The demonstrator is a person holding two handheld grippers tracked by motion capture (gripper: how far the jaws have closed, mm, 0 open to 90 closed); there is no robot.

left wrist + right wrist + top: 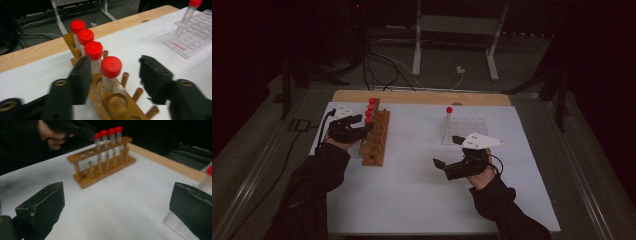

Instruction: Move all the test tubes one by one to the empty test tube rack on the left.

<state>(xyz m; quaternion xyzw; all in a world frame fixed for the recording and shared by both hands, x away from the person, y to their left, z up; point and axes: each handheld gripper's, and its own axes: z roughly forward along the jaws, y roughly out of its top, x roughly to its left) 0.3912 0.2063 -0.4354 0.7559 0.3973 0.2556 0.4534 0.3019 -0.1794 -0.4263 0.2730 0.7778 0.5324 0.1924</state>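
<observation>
Evidently at the reach-and-grip step. Straddles the nearest tube (110,75) with the jaws of the left gripper (115,67) part open, one pad on each side of the red cap, neither pressing on it, so holds nothing yet. Finds that tube upright in the wooden rack (117,102), at the near end of a row of four red-capped tubes, with bare holes nearer still.

Looks like moving tubes over to the clear rack (464,131), where one more tube (448,114) already stands upright at the far left corner. Calls next for settling a little lower, closing just under the cap, then lifting straight up to clear the hole without tipping the wooden rack or knocking the neighbour just behind.

Keeps the jaws of the right gripper (117,202) wide apart and empty, above bare desk (412,190), just in front of the clear rack and pointed across at the wooden one.

Comes in with the left hand (339,137) from the left edge of the desk, gripper about level and aimed sideways at the wooden rack, dark sleeve trailing back. Holds the right hand (482,175) low, forearm angled in from the lower right.
</observation>
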